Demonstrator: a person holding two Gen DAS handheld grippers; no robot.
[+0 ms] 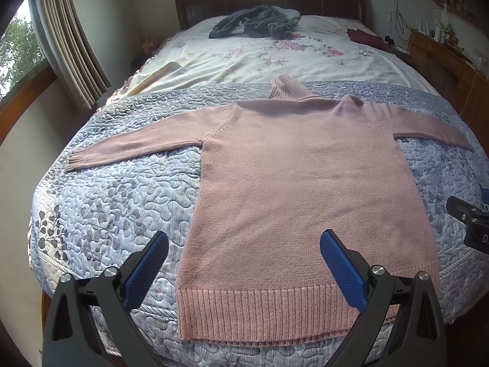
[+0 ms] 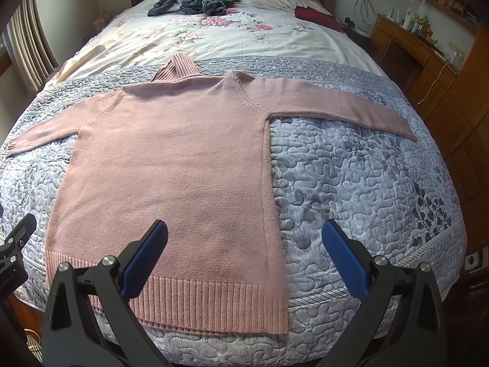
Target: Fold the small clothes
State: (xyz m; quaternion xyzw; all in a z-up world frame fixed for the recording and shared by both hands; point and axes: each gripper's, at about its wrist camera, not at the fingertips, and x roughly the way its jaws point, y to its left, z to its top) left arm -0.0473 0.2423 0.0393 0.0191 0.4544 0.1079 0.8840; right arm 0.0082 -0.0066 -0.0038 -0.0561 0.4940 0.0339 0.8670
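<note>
A pink knitted sweater lies flat on the blue quilt, both sleeves spread sideways and its ribbed collar pointing toward the headboard. My left gripper hovers open above the sweater's lower left corner, near the ribbed hem. Over the lower right corner of the sweater, my right gripper is open too, with the hem just below it. Neither gripper touches the cloth. Part of the right gripper shows at the right edge of the left wrist view, and part of the left gripper at the left edge of the right wrist view.
The blue quilt covers the near half of the bed; a floral sheet covers the far half. A grey garment and a dark red cloth lie near the headboard. A wooden desk stands to the right, curtains to the left.
</note>
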